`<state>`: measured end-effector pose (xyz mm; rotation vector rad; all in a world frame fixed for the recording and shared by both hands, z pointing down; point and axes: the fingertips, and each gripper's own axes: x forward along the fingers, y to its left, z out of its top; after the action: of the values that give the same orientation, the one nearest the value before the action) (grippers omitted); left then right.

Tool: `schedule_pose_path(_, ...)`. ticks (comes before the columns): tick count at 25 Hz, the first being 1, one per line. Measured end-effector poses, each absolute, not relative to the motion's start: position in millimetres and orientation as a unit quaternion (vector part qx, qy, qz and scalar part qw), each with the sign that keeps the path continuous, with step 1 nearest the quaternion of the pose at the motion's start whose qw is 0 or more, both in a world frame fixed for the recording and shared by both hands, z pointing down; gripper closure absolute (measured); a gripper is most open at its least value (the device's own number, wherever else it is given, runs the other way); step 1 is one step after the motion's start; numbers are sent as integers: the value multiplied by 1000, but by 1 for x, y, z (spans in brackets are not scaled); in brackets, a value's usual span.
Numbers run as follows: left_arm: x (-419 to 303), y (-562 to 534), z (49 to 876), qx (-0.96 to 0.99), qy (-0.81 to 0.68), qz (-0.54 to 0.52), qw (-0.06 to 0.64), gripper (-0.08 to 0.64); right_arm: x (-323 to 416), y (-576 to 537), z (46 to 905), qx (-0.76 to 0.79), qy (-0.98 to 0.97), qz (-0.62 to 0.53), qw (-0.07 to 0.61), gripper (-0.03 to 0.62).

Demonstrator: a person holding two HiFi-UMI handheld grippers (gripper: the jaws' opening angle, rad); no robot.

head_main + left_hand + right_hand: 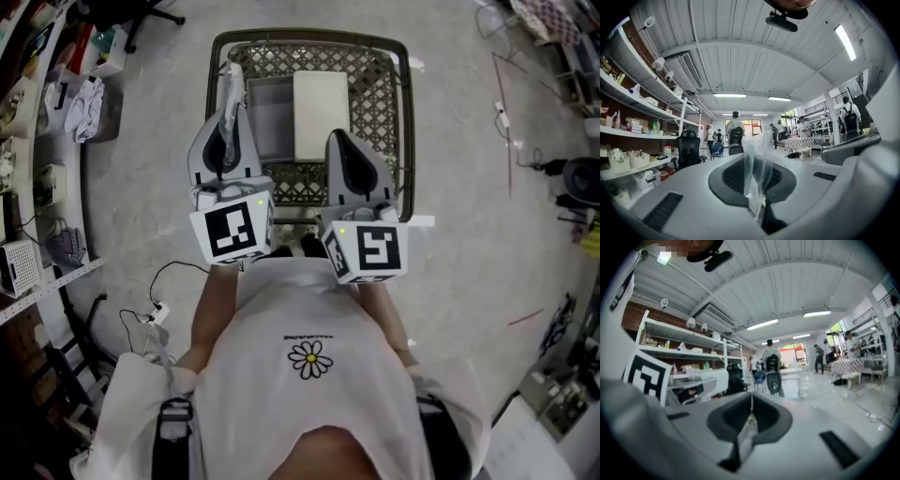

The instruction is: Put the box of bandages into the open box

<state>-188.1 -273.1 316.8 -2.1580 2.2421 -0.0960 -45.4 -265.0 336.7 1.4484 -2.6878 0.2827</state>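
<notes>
Both grippers point upward in front of the person's chest, above a wire basket (380,89) on the floor. In the basket lies an open grey box (267,122) with a flat white box or lid (321,114) beside it; which of the two it is I cannot tell. My left gripper (228,131) is shut on a strip of clear plastic film (232,86). In the left gripper view the film (757,159) stands up from the closed left gripper (757,201). My right gripper (343,155) is shut, and its jaws (751,416) meet with nothing clearly between them.
Shelving with boxes and clutter (37,141) runs along the left. An office chair base (141,14) stands at the top left. Cables (155,309) trail on the floor near the person's feet. Several people (736,126) stand far down the room.
</notes>
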Motion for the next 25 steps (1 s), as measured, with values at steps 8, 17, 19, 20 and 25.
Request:
schedule_pose_path(8,-186,-316,367,-722,667,-185,29,523,-56,-260,359,450,-884,110,67,560)
schedule_pose_path(17,-185,-348,471,-704,586,-387,104,523,-46,-267,381,452,-877,133,94,561)
schedule_pose_path(19,-181,-356,488,-705,565,-412,118,523,-43,-270,383,454,-875,135,94,560)
schedule_pose_path(20,-180,-360,496,-705,555,-424,122,523,-42,-271,384,455,-875,136,95,561)
schedule_pose_path(25,-168,-371,533,-712,501,-473,135,523,-37,-273,390,460,-871,144,97,560)
